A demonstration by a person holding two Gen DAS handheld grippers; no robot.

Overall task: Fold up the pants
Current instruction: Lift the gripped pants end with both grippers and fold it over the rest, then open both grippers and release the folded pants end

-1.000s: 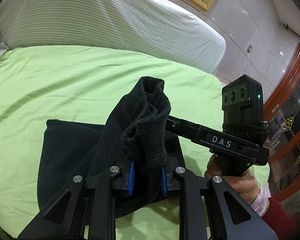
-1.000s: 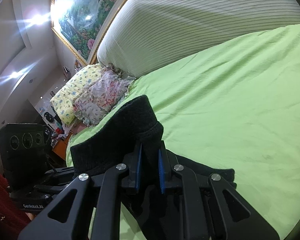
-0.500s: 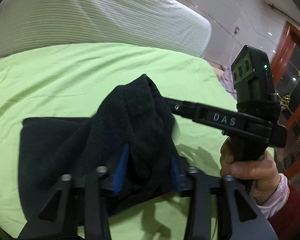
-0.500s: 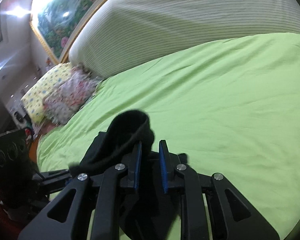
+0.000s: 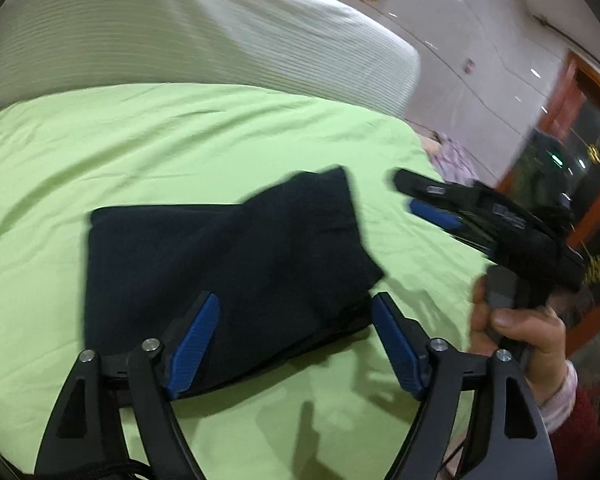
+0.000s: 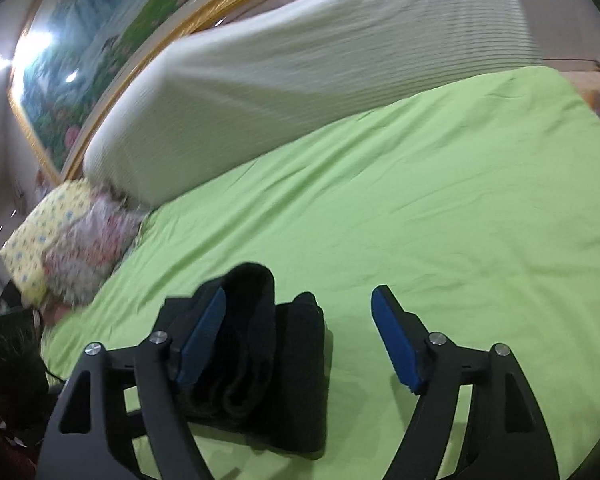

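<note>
The black pants (image 5: 228,264) lie folded in a thick flat bundle on the green bedsheet (image 5: 180,140). My left gripper (image 5: 296,304) hovers over the bundle's near edge. Its jaws are opening and the blue pads (image 5: 196,336) touch no cloth. In the left wrist view my right gripper (image 5: 416,196) is off the right side of the pants, apart from them. In the right wrist view the pants (image 6: 292,360) lie under my right gripper (image 6: 300,296), nearer its left finger. Its jaws are opening too, and they grip nothing.
A white striped bolster (image 6: 320,72) runs along the far side of the bed. Floral pillows (image 6: 72,248) sit at the left, and a gold-framed painting (image 6: 100,52) hangs above them. A person's hand (image 5: 516,332) grips the right gripper's handle. A wooden cabinet (image 5: 580,140) stands to the right.
Both grippers let go of the raised black fold, which dropped flat onto the bundle. The jaws went from pinched on cloth to wide apart. The right gripper drew away to the right.
</note>
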